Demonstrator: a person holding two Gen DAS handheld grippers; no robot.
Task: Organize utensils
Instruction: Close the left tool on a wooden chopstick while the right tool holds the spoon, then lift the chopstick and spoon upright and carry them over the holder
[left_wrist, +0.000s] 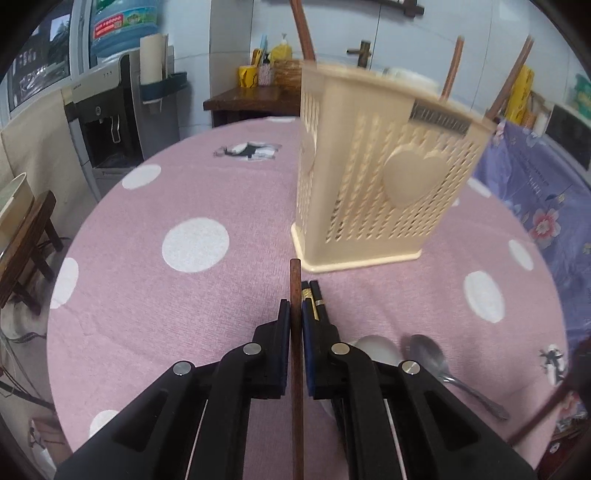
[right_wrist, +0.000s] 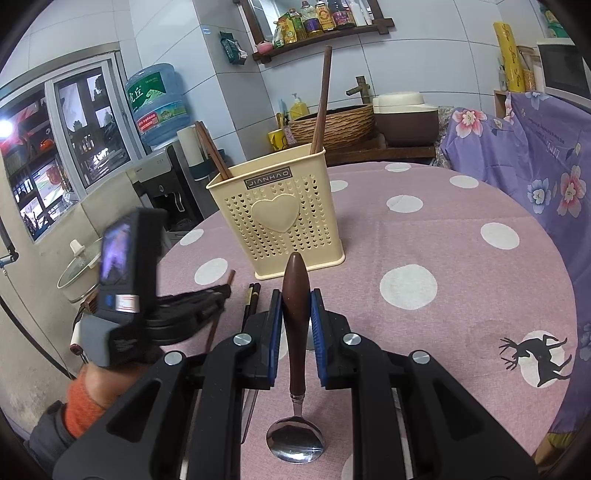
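Observation:
A cream perforated utensil holder (left_wrist: 384, 177) with a heart on its front stands on the pink dotted table; it also shows in the right wrist view (right_wrist: 280, 218), with several brown chopsticks (right_wrist: 321, 99) standing in it. My left gripper (left_wrist: 295, 314) is shut on a brown chopstick (left_wrist: 296, 369), just short of the holder's base. A black pair of chopsticks (left_wrist: 317, 299), a white spoon (left_wrist: 376, 349) and a metal spoon (left_wrist: 432, 356) lie by it. My right gripper (right_wrist: 296, 306) is shut on a spoon's brown handle (right_wrist: 295, 314); its steel bowl (right_wrist: 295, 441) hangs toward the camera.
The left gripper (right_wrist: 192, 306) and its hand show at the left of the right wrist view. A water dispenser (left_wrist: 107, 122) stands beyond the table's left edge. A purple flowered cloth (right_wrist: 535, 155) covers something to the right. A wooden counter with a basket (right_wrist: 332, 125) is behind.

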